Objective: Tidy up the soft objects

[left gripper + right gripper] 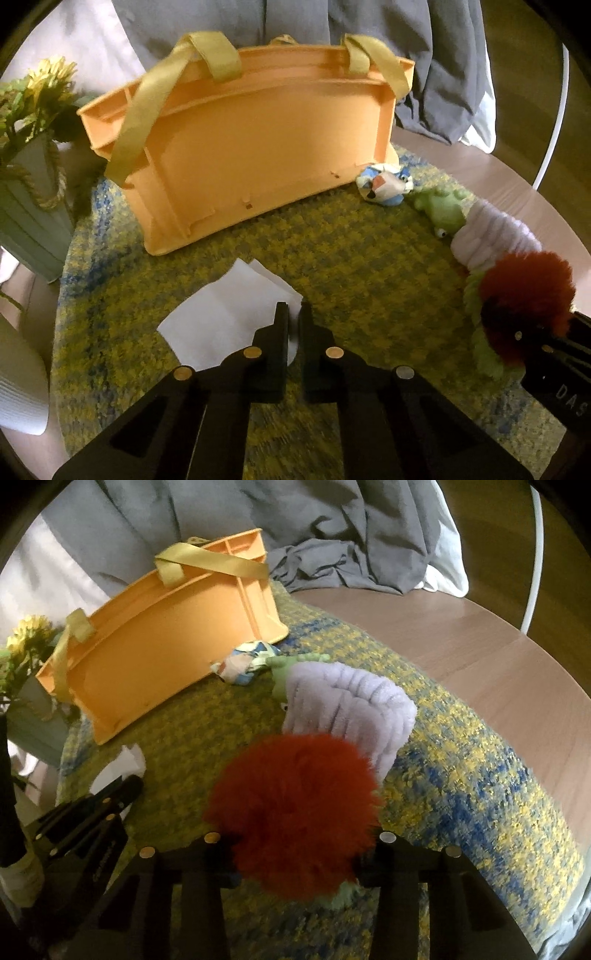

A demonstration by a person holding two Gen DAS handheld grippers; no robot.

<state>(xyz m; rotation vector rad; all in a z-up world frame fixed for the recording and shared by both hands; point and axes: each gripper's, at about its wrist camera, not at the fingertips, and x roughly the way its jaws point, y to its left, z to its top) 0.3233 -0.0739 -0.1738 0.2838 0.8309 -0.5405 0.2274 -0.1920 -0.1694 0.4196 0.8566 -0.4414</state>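
Note:
An orange basket (255,147) with yellow handles stands at the back of a yellow-blue mat (351,266); it also shows in the right wrist view (147,657). My left gripper (293,314) is nearly shut and empty, over a white cloth (221,314) on the mat. My right gripper (295,834) is closed around a red fluffy pompom (299,808), with a pale green soft thing (345,895) under it. The pompom also shows in the left wrist view (524,302). Behind it lie a lilac plush cloth (351,709), a green frog toy (441,212) and a blue-white stuffed toy (386,182).
A pale green pot with yellow flowers (33,177) stands at the left of the mat. Grey and white bedding (332,535) lies behind the basket. A wooden round table top (498,657) extends to the right. A white ribbed object (18,384) sits at the left edge.

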